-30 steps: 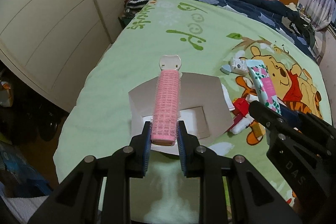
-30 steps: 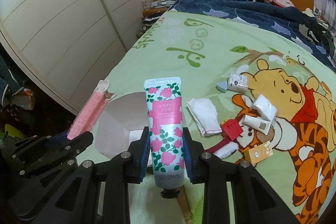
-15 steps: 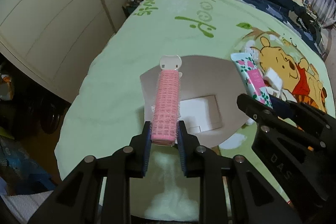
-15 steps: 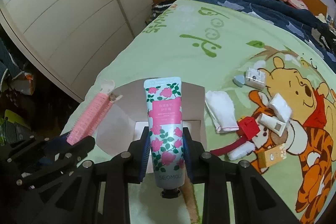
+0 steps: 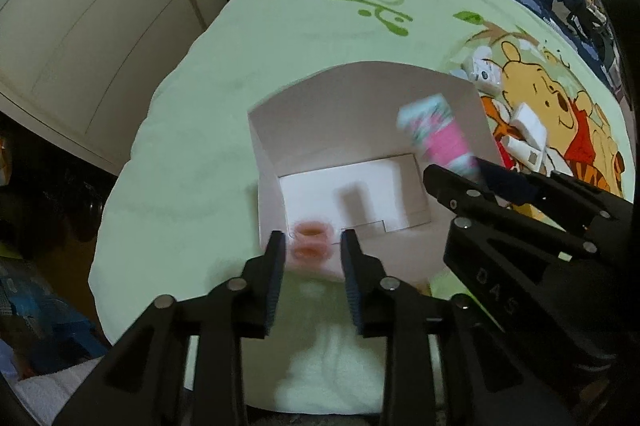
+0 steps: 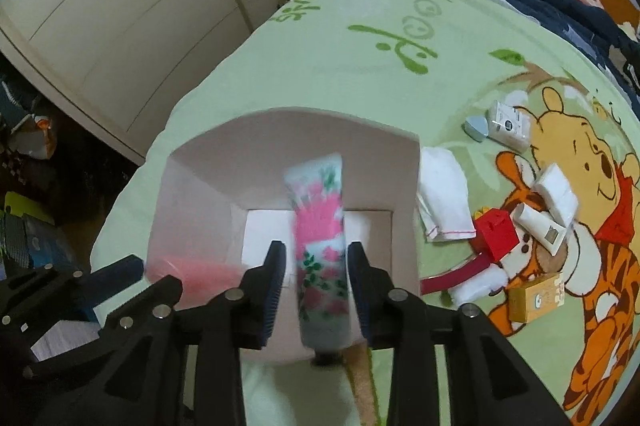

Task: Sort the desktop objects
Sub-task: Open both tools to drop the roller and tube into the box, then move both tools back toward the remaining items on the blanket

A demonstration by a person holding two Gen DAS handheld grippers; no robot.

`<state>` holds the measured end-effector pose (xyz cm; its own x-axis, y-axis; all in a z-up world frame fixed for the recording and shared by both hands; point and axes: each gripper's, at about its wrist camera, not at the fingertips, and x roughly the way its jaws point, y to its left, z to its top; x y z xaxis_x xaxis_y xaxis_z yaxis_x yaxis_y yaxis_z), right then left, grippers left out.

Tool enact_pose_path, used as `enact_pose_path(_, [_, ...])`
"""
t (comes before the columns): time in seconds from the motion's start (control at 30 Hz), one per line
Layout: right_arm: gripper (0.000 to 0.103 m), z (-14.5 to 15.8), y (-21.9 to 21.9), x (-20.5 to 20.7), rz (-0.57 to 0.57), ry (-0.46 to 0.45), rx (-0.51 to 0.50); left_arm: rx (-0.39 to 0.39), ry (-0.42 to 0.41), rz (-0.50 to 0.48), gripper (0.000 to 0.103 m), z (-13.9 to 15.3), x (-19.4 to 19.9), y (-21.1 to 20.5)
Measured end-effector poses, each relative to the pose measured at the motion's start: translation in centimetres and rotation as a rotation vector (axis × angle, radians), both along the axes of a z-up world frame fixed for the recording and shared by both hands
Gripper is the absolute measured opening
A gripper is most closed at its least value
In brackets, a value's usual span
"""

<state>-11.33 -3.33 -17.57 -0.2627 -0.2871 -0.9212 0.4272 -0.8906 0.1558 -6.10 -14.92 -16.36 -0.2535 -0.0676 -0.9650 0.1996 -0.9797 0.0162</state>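
Spread over the bed [image 6: 320, 38] is a pale green cartoon blanket, and near its corner stands an open white box [image 6: 280, 130] with its flaps up, evidently the place where the loose things are being gathered. Both grippers point steeply down over that opening, which fits a release into it rather than a careful set-down. The left gripper [image 5: 312, 250] has its jaws opening, with clear gaps on both sides of the pink hair roller [image 5: 310, 244], which shows end-on and blurred just above the box's near edge; it looks let go and dropping. The right gripper [image 6: 316, 262] has its jaws opening too; the floral cream tube [image 6: 320, 238] stands between them, smeared by motion, with a gap on the left side, so the pads seem no longer to press on it. Its cap end points toward the camera, its crimped end into the box. Well apart on the blanket, to the right of the box, wait a folded white cloth [image 6: 444, 206], a red block [image 6: 496, 236] and a small yellow carton [image 6: 538, 296], presumably next for sorting.
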Motion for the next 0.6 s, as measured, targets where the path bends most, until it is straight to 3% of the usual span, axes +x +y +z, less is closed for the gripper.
enact_pose_path(0.07, [0.038,-0.3,0.2,-0.4,-0.012,-0.013,0.007,0.004,-0.005,0.002,0.059,-0.2,-0.1,-0.2])
enact_pose_path(0.27, [0.038,1.3,1.2,-0.5,-0.040,0.043,-0.014,-0.001,0.014,0.015,0.060,0.7,0.0,-0.5])
enact_pose_path(0.6, [0.038,7.8,6.7,2.8,-0.146,0.170,-0.126,-0.045,0.127,-0.029,0.060,6.0,1.7,2.0])
